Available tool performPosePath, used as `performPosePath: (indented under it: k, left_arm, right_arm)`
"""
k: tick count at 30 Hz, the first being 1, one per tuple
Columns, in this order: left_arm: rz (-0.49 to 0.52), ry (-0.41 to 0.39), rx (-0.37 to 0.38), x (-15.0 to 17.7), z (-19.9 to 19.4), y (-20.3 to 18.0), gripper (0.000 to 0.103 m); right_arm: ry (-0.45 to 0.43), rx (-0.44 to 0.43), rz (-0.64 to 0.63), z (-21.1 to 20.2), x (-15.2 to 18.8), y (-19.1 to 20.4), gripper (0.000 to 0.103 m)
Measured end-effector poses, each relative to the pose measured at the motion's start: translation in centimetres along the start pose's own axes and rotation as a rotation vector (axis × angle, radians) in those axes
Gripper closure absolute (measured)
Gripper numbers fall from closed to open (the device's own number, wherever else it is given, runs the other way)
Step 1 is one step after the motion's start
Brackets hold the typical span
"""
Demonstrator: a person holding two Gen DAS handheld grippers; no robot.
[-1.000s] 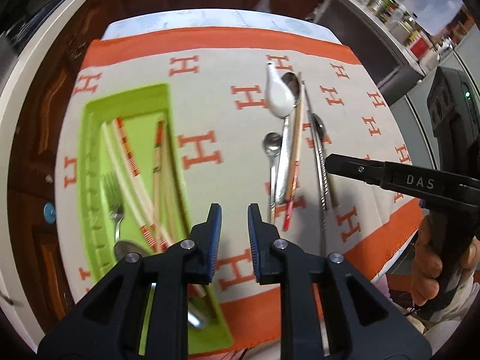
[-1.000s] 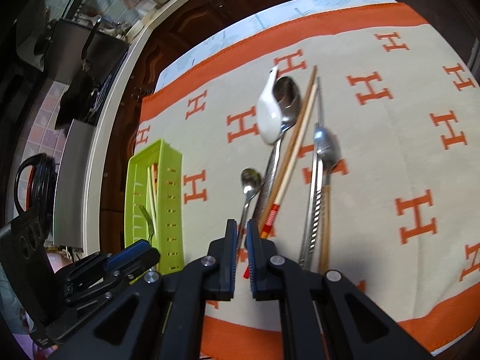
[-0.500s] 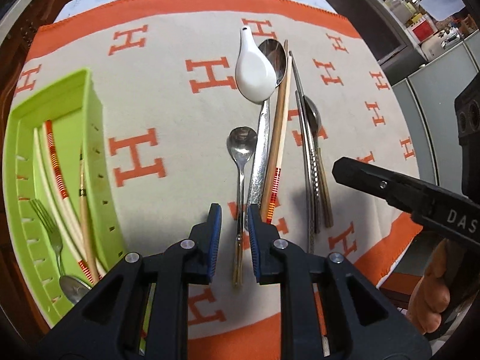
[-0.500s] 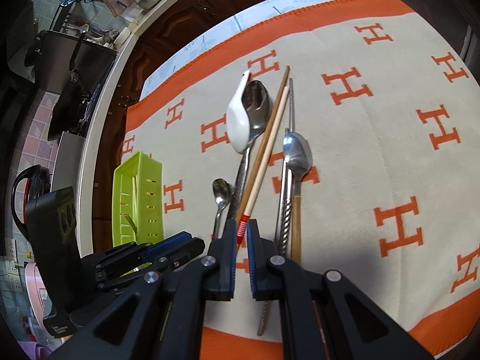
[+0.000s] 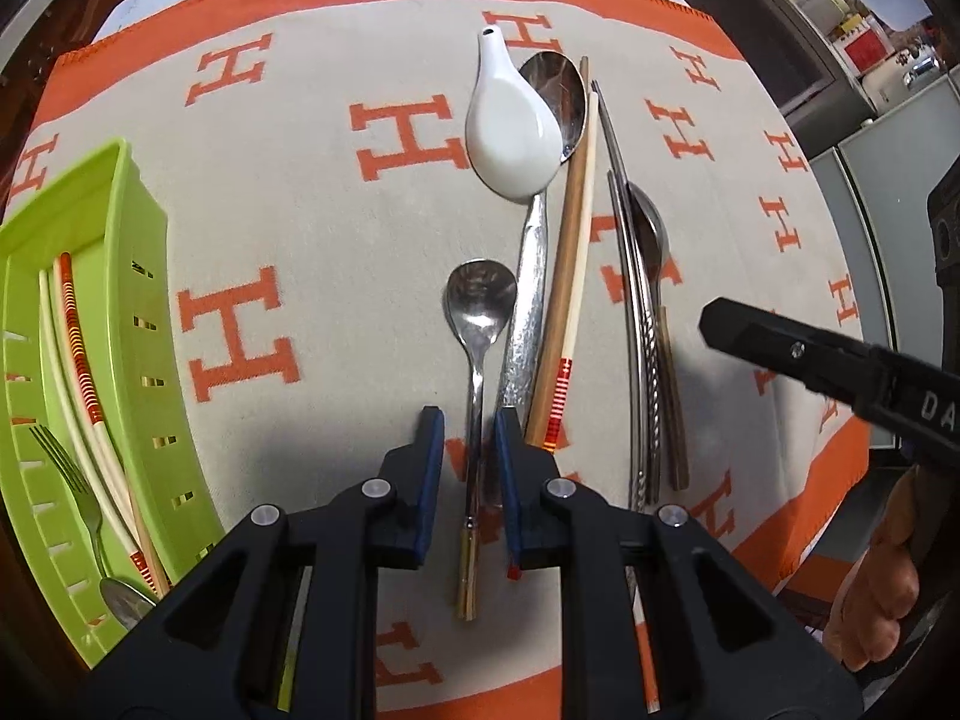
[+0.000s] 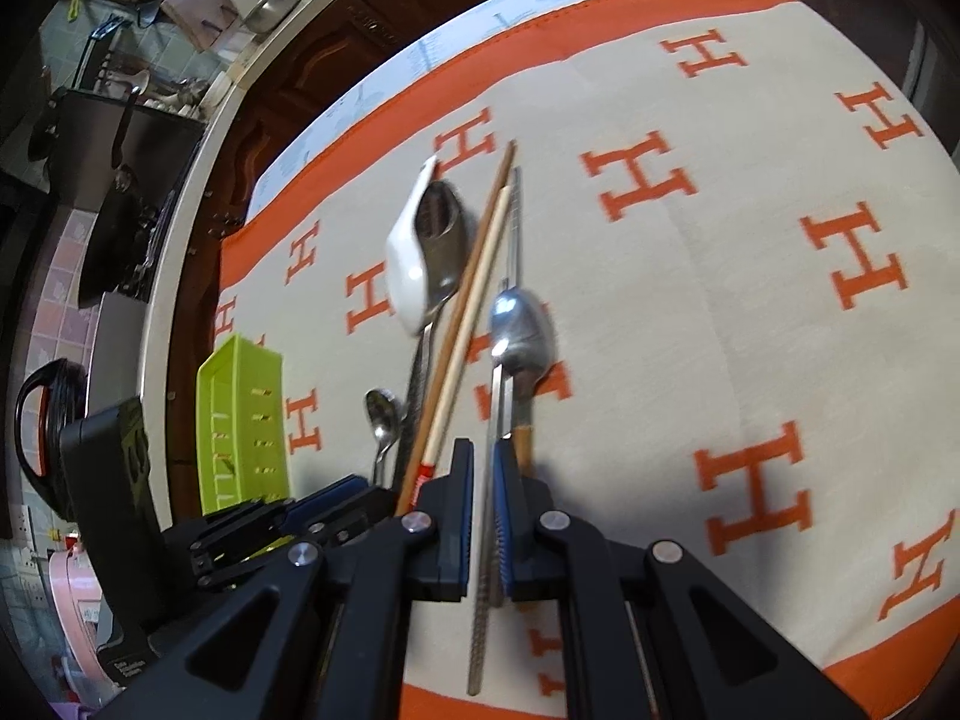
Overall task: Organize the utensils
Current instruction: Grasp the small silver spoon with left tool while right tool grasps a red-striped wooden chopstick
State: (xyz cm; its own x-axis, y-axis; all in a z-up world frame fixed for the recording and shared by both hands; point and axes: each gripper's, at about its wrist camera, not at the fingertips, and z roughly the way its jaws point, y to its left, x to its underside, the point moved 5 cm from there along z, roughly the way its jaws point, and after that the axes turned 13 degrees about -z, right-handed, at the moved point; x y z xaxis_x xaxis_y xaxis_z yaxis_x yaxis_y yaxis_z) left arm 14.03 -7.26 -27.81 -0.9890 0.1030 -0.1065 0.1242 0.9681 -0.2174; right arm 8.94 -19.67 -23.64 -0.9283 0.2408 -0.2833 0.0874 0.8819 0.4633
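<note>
My left gripper [image 5: 469,438] is open by a narrow gap, its fingers astride the handle of a small metal spoon [image 5: 480,300] on the cloth. To the right lie a white ceramic spoon [image 5: 510,132], a large metal spoon [image 5: 555,90], wooden chopsticks [image 5: 570,252], metal chopsticks [image 5: 639,312] and a wooden-handled spoon [image 5: 651,228]. My right gripper [image 6: 483,462] is open only a slit, over the metal chopsticks [image 6: 487,540], which run between its fingers and lie flat. The green tray [image 5: 138,228] at the left holds chopsticks, a fork and a spoon.
An orange-bordered cloth with H marks [image 5: 240,324] covers the table. The table's edge is close behind both grippers. A person's hand [image 5: 882,594] holds the right gripper [image 5: 714,324]. Beyond the table's left side are dark cabinets and a counter with cookware [image 6: 126,138].
My left gripper has moved right from the tray to the small spoon's handle. My right gripper has shifted right from the wooden chopsticks to over the metal chopsticks. Neither jaw gap has visibly changed.
</note>
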Motion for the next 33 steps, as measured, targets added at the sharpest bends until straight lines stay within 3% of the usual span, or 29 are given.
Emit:
performPosePath:
  k: [3, 7, 19, 22, 23, 33]
  left_arm:
    - [-0.018, -0.014, -0.022, -0.2, -0.1, 0.4, 0.101]
    - [-0.076, -0.010, 0.022, -0.3, -0.3, 1.2, 0.101]
    - [-0.104, -0.054, 0.032, 1.2, -2.9, 3.0, 0.101]
    - [-0.102, -0.066, 0.043, 1.6, -3.7, 3.0, 0.101]
    - [-0.102, -0.070, 0.045, 1.7, -3.9, 3.1, 0.101]
    - [-0.140, -0.078, 0.077, 2.4, -5.0, 4.5, 0.101]
  right_arm:
    - [0.002, 0.012, 0.012, 0.0, -0.3, -0.7, 0.096]
    - [0.026, 0.016, 0.007, 0.5, -0.2, -0.9, 0.096]
    - [0.063, -0.025, -0.031, 1.6, -0.4, 1.3, 0.096]
    - [0.071, -0.046, -0.014, 2.7, -0.8, 2.0, 0.081]
    - [0.071, -0.046, -0.010, 2.9, -0.9, 2.1, 0.081]
    - [0.106, 0.094, -0.066, 5.3, -1.5, 3.4, 0.082]
